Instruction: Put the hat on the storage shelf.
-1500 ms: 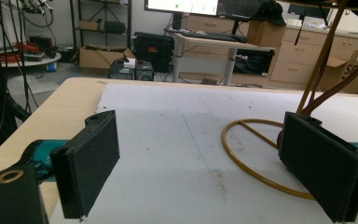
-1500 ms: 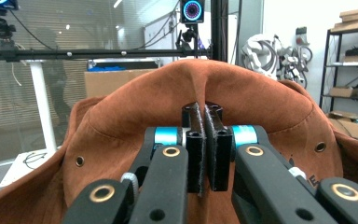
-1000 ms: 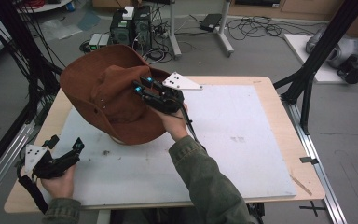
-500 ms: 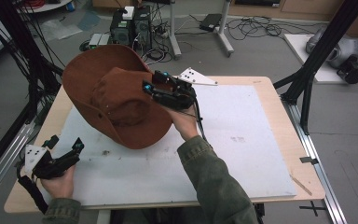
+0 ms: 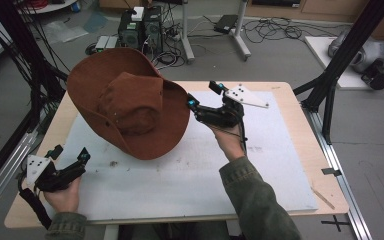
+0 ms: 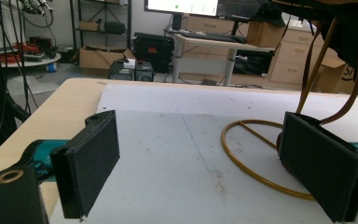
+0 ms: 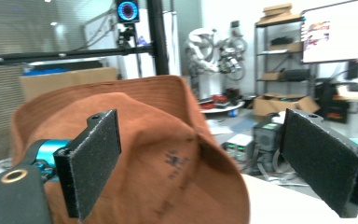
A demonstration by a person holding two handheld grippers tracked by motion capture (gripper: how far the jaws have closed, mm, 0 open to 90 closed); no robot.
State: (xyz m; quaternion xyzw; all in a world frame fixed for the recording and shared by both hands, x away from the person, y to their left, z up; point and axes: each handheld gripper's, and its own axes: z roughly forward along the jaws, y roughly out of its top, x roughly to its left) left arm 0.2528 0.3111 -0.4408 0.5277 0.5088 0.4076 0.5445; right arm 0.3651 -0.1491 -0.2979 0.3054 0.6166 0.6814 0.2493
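Brown hat (image 5: 130,112) sits tilted on a gold wire stand (image 6: 256,158) at the table's (image 5: 300,165) far left, over the white mat (image 5: 190,175). My right gripper (image 5: 202,95) is just beside its brim, jaws just opened wide, nothing between them. My left gripper (image 5: 70,155) rests near the front-left corner, jaws apart, empty.

- The worktop (image 5: 40,150) is pale wood, with its bare surface showing as a border along the left, far and right edges.
- A white sheet (image 5: 190,175) lies flat on it and covers most of it, marked with a few dark specks.
- A brown wide-brimmed hat (image 5: 130,112) stands tilted over the far-left part of the sheet.
- A golden wire ring (image 6: 247,154) rests on the sheet below the hat.
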